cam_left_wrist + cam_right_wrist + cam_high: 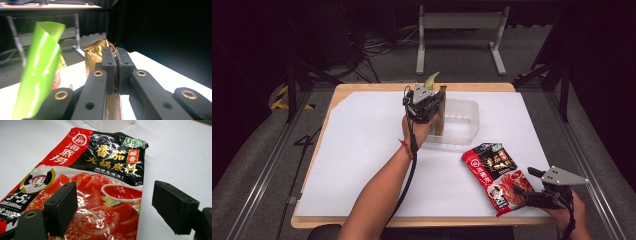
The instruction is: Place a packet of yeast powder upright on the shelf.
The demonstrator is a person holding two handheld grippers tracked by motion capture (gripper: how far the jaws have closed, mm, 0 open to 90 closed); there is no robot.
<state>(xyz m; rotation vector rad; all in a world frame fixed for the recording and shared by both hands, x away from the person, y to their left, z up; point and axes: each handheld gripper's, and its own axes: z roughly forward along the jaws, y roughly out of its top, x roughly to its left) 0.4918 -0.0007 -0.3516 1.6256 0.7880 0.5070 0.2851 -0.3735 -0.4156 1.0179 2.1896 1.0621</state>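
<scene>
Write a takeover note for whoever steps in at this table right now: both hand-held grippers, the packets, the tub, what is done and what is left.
Left hand-held gripper: shut on the crinkled gold foil packet, held at the near-left edge of the clear plastic tub. A glossy green packet stands beside it.
Right hand-held gripper: open, jaws astride the lower end of the red and black tomato soup-base pouch, not gripping it.
That pouch lies flat on the white sheet, on the near side of the tub.
Done: gold packet gripped and brought to the tub.
Left: probably release the gold packet into the tub, then grip the pouch and move it there.

The red-and-black soup-base pouch [95,185] reads "海底捞" and "番茄火锅底料". It also carries "酸香", "3~5人" and "200克".
</scene>
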